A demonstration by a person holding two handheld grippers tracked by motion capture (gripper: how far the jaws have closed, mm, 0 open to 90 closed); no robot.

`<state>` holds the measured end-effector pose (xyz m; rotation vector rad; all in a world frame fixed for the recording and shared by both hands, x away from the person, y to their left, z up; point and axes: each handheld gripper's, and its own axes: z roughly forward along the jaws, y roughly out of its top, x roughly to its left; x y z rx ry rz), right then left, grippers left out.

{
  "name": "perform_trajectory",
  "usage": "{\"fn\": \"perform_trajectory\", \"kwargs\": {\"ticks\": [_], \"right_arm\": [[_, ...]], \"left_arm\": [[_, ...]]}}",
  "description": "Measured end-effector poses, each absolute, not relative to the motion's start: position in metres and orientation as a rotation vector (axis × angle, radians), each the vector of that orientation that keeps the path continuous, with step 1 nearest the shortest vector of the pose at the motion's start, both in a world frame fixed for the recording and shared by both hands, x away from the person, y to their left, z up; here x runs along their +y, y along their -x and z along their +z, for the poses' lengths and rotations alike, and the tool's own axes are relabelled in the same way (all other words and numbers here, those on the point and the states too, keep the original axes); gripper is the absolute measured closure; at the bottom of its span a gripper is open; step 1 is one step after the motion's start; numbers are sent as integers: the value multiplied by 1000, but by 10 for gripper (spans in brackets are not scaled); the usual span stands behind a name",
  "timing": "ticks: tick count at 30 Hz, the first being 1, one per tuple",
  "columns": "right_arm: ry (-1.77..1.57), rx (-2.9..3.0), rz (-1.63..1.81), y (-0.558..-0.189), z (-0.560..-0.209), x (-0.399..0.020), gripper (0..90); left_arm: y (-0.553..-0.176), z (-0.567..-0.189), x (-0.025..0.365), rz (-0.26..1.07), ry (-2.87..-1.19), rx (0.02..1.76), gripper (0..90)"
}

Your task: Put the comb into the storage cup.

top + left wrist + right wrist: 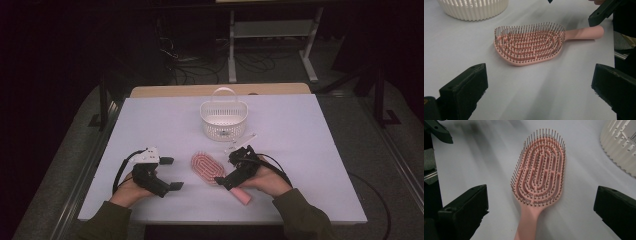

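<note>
Right gripper [235,168]: I have its black jaws wide apart with nothing between them. In the high view it sits over the handle end of the brush; in the right gripper view the handle runs up between my two jaws, touching neither.

Left gripper [170,173]: also spread wide and empty, resting near the front edge of the table, just to the left of the brush. Its jaws point toward the brush, well clear of it.

Pink plastic paddle hairbrush with dark metal-looking bristles [207,168]: it lies flat on the table, bristles up, between my two grippers. The oval head [539,170] points toward the far side; the plain pink handle [584,33] points back toward the near edge on my right.

White table top [310,150]: it carries everything here; a strip of bare wood shows along its far edge.

Small clear object [240,142]: it lies beyond the right gripper, just in front of the basket; I cannot tell what it is.

White slotted plastic basket with a hoop handle [224,119]: it stands upright past the brush, near the middle of the far half, apart from the brush head.
</note>
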<state>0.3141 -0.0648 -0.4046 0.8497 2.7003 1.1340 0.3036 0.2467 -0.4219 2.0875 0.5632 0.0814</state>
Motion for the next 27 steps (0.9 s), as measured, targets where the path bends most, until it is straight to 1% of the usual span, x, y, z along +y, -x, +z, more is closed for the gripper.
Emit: {"fn": "perform_trajectory", "kwargs": {"ticks": [27], "right_arm": [[-836, 2739, 1033, -310, -418, -60, 0]], "left_arm": [[-303, -422, 247, 84, -2087, 562, 4]]}}
